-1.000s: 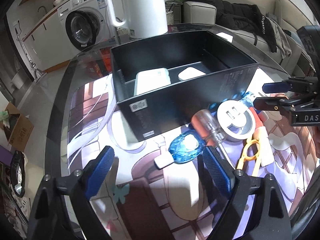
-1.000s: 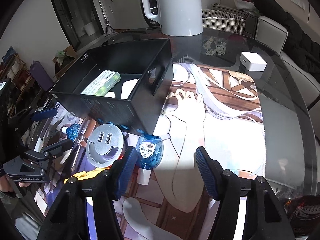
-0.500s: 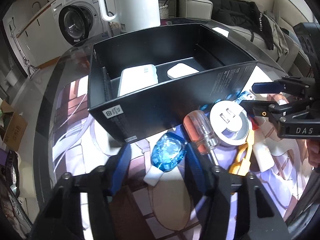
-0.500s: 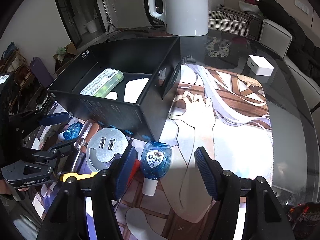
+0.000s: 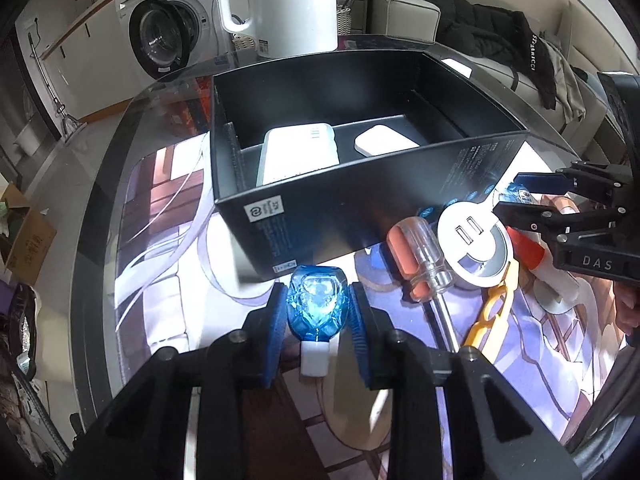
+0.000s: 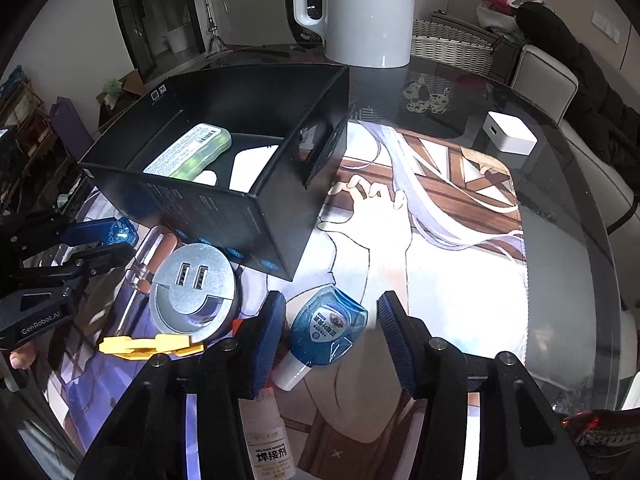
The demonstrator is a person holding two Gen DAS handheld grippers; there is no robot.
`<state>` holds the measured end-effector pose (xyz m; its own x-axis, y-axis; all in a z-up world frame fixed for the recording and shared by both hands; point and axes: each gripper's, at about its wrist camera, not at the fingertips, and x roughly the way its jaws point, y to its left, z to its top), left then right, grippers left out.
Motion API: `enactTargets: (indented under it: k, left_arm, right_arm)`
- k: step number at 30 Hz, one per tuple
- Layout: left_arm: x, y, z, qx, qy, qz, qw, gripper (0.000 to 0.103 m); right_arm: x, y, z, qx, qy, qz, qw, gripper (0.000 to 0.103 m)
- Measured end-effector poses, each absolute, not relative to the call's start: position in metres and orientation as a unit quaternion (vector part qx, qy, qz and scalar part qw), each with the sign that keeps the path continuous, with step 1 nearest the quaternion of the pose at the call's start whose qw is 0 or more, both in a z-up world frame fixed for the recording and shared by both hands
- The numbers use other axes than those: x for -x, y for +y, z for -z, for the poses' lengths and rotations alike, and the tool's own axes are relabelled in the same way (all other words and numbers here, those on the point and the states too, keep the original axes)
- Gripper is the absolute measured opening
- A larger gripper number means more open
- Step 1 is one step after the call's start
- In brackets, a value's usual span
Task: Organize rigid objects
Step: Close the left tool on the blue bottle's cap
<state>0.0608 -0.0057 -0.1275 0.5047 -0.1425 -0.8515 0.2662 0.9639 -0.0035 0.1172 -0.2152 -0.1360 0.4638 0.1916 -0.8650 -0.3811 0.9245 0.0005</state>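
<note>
Left gripper: both blue pads sit flush against the sides of a small blue bottle, white cap toward the camera. Jaws have just been closing, and the bottle is now clamped between them. It lies on the printed mat, just in front of the near wall of the black box.

Right gripper: jaws have also just been closing. A second blue bottle lies between them, tilted, label up, white cap toward the left pad. That pad is at or very near the cap end; the right pad stands clear of the bottle, with mat showing in the gap. Not gripped. This bottle rests on the mat near the box's front right corner.

Box contents, seen from the right wrist: a pale green case with a printed label in the left part, and a flat white object beside it.

Loose items on the mat between the two grippers:
- a round silver USB hub, touching the box front;
- a screwdriver with a clear and orange handle, just left of the hub in the left wrist view;
- a yellow plastic piece below the hub;
- a white tube with a printed label, under the right gripper's left finger.

Farther back stand a white kettle on the glass table and a small white cube off to the right.
</note>
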Motion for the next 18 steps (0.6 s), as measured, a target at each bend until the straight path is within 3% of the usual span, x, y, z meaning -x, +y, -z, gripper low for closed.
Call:
enactTargets:
  k: [14,15,18]
  left_arm:
    - [-0.063,-0.008,0.127,-0.071,0.482,0.112,0.866,0.033]
    - [-0.064,-0.008,0.127,-0.070,0.482,0.111,0.866,0.033]
    - [-0.064,-0.011,0.127,-0.071,0.485,0.113,0.864,0.029]
  right_arm:
    - [-0.103,-0.209,0.135,0.103,0.492,-0.202,0.841,0.051]
    - [-0.103,-0.206,0.136,0.104,0.488,-0.204,0.842,0.050]
    - [-0.100,-0.197,0.134,0.121,0.481,-0.222,0.839,0.030]
